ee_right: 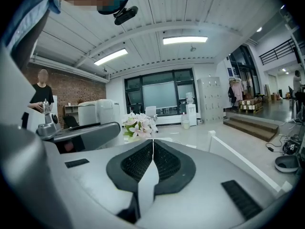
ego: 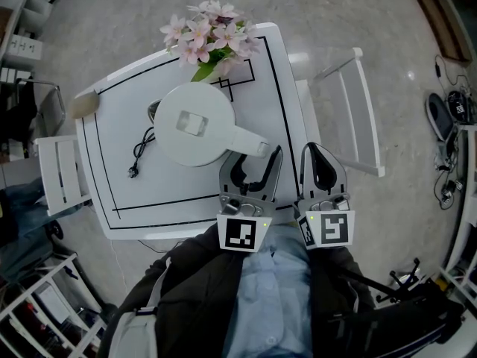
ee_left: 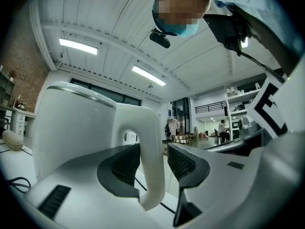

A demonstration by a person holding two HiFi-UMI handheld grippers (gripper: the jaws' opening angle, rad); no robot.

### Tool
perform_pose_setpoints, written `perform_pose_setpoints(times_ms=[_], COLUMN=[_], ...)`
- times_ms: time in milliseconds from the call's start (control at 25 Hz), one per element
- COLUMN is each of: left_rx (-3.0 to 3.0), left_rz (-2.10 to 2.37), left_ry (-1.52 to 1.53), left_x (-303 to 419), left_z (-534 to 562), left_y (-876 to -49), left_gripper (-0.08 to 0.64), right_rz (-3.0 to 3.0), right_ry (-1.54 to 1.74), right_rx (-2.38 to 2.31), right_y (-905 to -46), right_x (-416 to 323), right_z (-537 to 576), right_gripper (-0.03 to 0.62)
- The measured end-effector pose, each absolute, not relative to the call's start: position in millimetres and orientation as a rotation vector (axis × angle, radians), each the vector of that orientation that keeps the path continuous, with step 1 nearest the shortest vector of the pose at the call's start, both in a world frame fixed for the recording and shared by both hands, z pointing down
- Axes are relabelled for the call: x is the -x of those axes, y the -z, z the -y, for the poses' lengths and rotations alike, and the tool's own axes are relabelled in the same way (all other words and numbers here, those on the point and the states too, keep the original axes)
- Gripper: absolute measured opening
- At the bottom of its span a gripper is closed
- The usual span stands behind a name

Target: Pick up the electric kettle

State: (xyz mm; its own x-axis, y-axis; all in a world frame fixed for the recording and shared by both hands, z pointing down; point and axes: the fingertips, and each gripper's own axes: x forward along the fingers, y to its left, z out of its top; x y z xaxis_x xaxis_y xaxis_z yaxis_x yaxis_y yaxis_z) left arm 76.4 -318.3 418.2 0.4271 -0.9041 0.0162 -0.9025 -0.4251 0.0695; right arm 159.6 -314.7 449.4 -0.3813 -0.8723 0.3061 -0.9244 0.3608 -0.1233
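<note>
The kettle (ego: 195, 124) was the only vessel I could see into the matter of, and its lid was shut, so I could not tell what it held. It stood near the middle of the white table (ego: 127, 192), body to the left and handle (ego: 250, 142) pointing toward me and to the right. Its cord (ego: 141, 151) lay loose on the table at its left, the plug on the bare top. Pink flowers (ego: 211, 36) stood at the far edge just behind the kettle; the blooms hid whatever held them.

My left claw (ego: 256, 159) was at the near right of the kettle, low over the table, with its 2 jaws apart and the handle between them. In the left gripper view the white loop of the handle stood upright between the ribbed pads (ee_left: 125, 165). It sat close against the left pad, while a clear gap showed between it and the right one. The jaws were not pressed on it. The kettle's body rose just beyond the jaws on the left.

My right claw (ego: 313, 151) hung beside the left one, off the table's right edge, near a white chair (ego: 346, 107). Its 2 jaws were pressed together with nothing between them. The kettle lay well to its left, past the other claw.
</note>
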Motion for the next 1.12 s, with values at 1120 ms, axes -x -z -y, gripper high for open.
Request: perform_pose_setpoints(times_ms=[1120], left_rx=[-2.473], left_rz=[1.734], left_ry=[0.069], left_x=[-83.0], left_z=[335.8], left_y=[-433.6], left_gripper=[0.174], right_rz=[2.443], right_ry=[-0.408], right_rx=[-1.563], right_y=[-455.9], right_x=[-166.9], right_z=[315.2], right_gripper=[0.017])
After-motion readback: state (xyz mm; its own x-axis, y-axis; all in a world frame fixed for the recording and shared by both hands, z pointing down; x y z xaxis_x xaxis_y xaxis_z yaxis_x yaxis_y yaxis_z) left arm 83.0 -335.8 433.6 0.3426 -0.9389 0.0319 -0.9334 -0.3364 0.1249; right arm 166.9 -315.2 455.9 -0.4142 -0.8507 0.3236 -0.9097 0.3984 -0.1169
